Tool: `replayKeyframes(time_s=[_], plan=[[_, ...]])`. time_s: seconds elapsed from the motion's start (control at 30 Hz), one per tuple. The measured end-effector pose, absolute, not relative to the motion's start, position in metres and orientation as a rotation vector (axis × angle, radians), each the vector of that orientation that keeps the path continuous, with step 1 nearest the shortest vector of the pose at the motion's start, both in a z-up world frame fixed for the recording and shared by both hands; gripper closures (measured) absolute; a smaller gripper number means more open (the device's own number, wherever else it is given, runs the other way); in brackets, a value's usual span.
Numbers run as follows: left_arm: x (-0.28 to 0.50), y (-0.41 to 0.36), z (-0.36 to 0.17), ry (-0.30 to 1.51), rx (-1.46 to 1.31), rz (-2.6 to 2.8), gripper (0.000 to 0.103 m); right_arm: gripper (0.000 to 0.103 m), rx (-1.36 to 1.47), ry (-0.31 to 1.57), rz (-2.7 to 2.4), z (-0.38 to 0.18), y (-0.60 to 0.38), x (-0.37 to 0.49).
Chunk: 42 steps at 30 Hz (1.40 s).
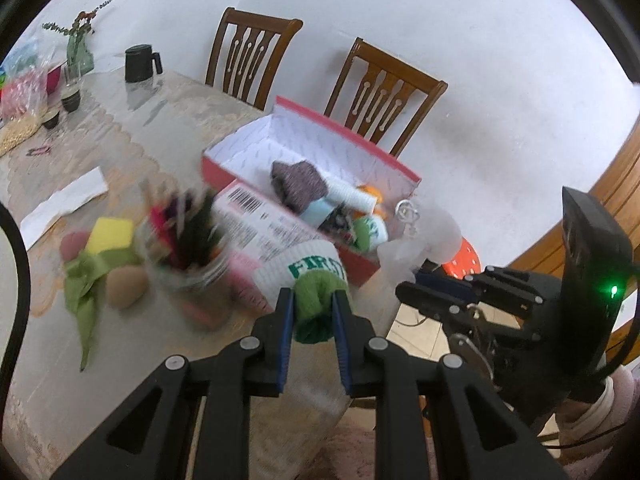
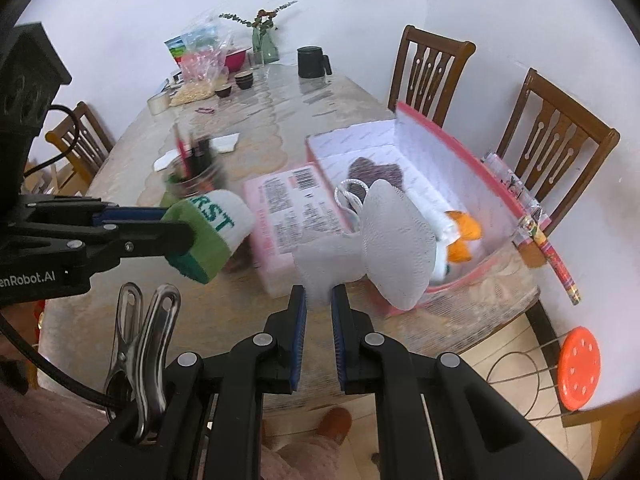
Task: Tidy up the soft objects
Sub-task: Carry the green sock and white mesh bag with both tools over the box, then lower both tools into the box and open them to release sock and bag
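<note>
My left gripper (image 1: 313, 304) is shut on a rolled green and white knit sock (image 1: 316, 280) lettered "FIRST", held above the table's near edge. From the right wrist view that sock (image 2: 208, 232) hangs at the left in the left gripper (image 2: 180, 224). My right gripper (image 2: 319, 294) is shut on a white mesh bath pouf (image 2: 394, 240) with a rope loop, just in front of the open pink box (image 2: 460, 136). In the box lie a dark knit piece (image 2: 376, 170) and an orange plush (image 2: 464, 236). The left wrist view shows the right gripper (image 1: 412, 282) beside the box (image 1: 312, 114).
A jar of pens (image 1: 188, 248) stands left of the box. Beside it lie a yellow sponge (image 1: 110, 234), a green cloth (image 1: 86, 280) and a beige makeup sponge (image 1: 126, 286). A black mug (image 1: 140, 64) is far back. Two wooden chairs (image 2: 432, 72) stand behind the table; an orange stool (image 2: 580, 368) is beside it.
</note>
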<state>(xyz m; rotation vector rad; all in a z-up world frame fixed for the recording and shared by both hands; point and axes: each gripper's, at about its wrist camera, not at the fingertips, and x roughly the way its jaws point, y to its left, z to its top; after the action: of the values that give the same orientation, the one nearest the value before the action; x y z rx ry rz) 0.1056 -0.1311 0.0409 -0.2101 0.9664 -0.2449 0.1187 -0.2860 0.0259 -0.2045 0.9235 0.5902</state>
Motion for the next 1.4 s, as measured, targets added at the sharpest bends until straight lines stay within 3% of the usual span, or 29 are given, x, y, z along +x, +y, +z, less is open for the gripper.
replayKeyframes(time_s=[0.53, 1.4], plan=[[0.204, -0.179, 0.045, 0.925, -0.299, -0.058, 0.083, 0.089, -0.222, 0.913, 0.661, 0.019, -0.334, 0.203], [0.300, -0.188, 0.000, 0.967, -0.342, 0.146, 0.083, 0.089, -0.227, 0.953, 0.771, -0.011, -0.347, 0.267]])
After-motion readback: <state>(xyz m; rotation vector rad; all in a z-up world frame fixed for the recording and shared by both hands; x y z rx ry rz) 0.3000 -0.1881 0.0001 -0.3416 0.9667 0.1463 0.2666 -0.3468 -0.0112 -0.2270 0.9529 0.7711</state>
